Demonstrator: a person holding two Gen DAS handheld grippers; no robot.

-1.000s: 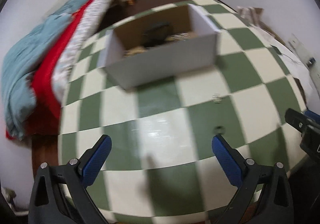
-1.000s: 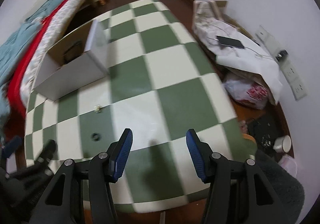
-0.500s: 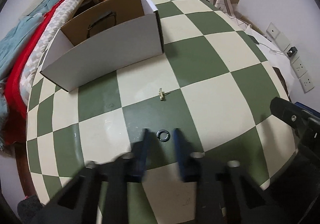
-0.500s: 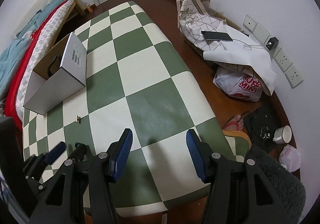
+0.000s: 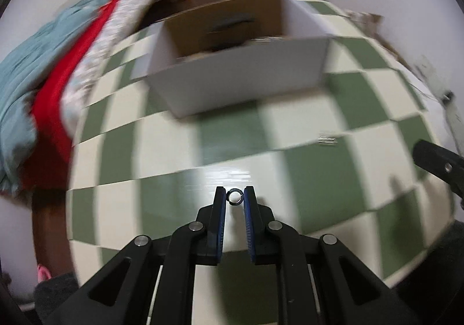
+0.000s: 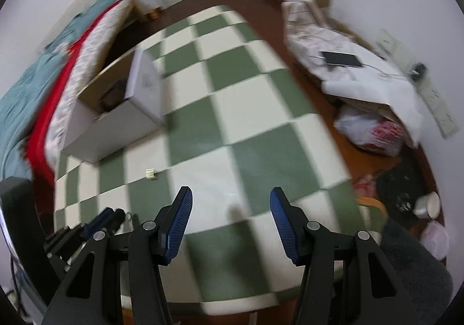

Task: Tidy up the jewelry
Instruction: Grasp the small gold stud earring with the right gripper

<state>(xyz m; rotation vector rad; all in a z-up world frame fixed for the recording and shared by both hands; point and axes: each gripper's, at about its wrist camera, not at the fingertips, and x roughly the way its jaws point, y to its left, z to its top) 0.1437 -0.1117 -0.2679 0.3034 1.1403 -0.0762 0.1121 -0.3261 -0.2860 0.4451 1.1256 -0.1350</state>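
The left gripper [image 5: 235, 198] has its two blue fingers [image 5: 219, 217] pinched almost together, and a little dark ring [image 5: 234, 197] sits right between the tips, squeezed from both sides. Under the fingers is the green and white checked table [image 5: 313, 177]. The picture is smeary, so I cannot tell if the ring is touching the table top or is a bit above it.

Straight ahead of those fingers, well apart from them, stands the open white box [image 5: 240, 75] with brown insides and some dark things in it that are too blurry to name. Ahead and off to the right of the fingers lies a small gold piece [image 5: 327, 140] on the table.

The right gripper [image 6: 230, 198] has its fingers spread wide with nothing between them. The same gold piece [image 6: 150, 173] lies ahead and left of its left finger. The box [image 6: 116, 110] is farther off on that same side.
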